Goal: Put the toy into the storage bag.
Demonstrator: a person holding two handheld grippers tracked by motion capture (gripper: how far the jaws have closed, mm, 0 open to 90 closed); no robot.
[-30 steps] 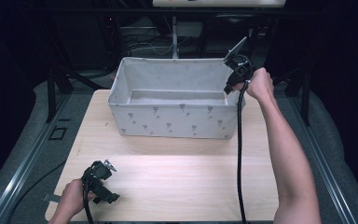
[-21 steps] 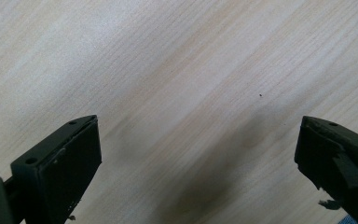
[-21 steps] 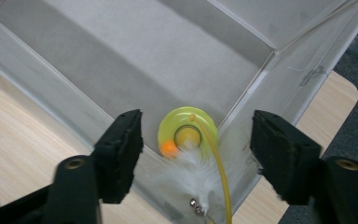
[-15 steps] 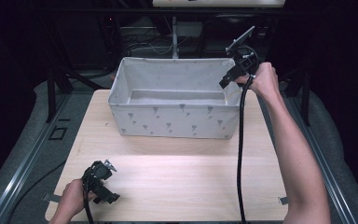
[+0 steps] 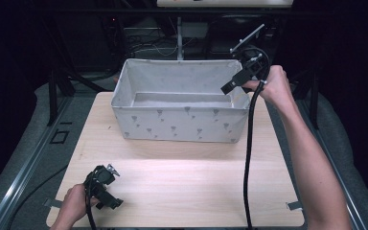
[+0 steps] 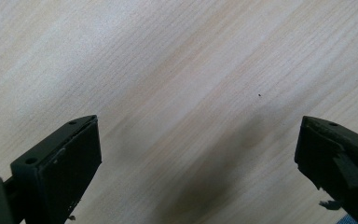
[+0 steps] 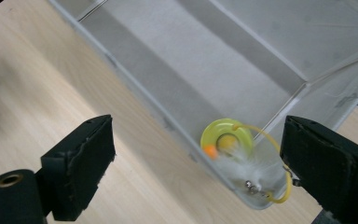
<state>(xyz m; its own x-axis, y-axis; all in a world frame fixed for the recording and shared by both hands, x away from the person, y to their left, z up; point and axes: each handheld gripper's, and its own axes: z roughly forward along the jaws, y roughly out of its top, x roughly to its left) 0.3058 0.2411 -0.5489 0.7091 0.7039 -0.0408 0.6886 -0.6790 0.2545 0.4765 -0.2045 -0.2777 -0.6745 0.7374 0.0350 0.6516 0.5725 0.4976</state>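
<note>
Yellow toy (image 7: 227,140) in bin (image 7: 242,70), below open right gripper (image 7: 196,163)

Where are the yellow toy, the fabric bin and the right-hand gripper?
yellow toy (image 7: 227,138), right gripper view, its round disc.
fabric bin (image 5: 182,122), high view, its near outer wall.
right gripper (image 5: 227,89), high view, its finger ends.

Yellow ring toy (image 7: 230,140) with white feathers, in the bin's (image 7: 177,126) corner

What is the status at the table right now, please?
Right gripper open above bin corner. Yellow toy lying inside bin. Left gripper open, low over table. Nothing in the way.
</note>
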